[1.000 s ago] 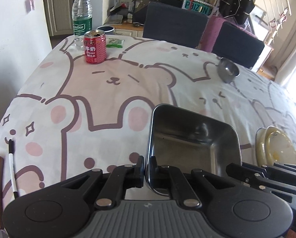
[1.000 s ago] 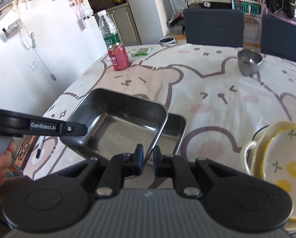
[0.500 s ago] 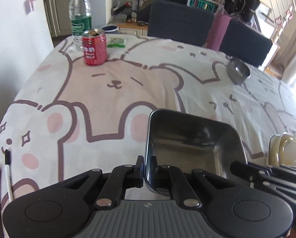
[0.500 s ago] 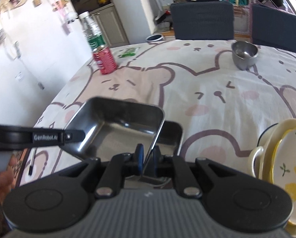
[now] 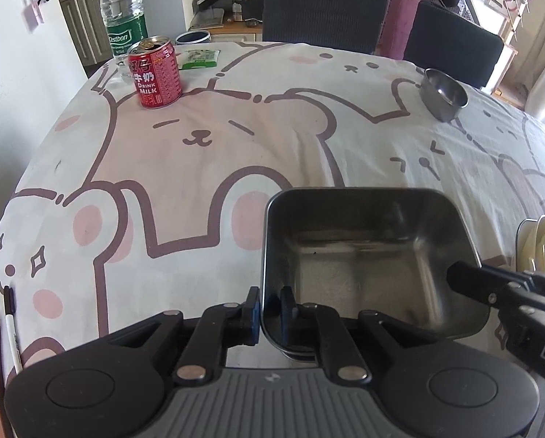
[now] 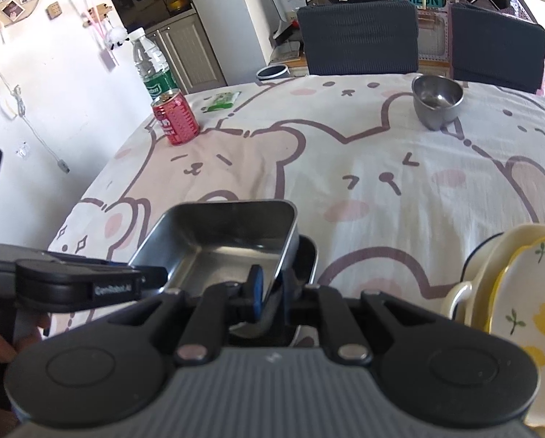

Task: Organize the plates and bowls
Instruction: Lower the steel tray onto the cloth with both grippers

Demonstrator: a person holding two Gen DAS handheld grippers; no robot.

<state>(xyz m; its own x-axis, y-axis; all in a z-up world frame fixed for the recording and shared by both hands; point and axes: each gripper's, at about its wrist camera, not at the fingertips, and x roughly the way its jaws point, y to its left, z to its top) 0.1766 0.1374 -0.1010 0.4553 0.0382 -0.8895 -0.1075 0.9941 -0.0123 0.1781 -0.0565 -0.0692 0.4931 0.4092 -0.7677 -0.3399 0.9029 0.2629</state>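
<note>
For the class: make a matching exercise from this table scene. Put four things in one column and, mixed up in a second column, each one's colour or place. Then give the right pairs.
Things:
1. drink can
2. round metal bowl
3. square steel tray
4. floral plate

Descriptions:
A. yellow-rimmed, at the table's right edge
B. between both grippers' jaws
C. red, beside the water bottle
D. alone at the far side, near the chairs

Pairs: 1-C, 2-D, 3-B, 4-A

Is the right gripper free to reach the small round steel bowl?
Probably not yet: the right gripper is shut on the square steel tray. Otherwise only bare tablecloth lies before the small round steel bowl.
</note>
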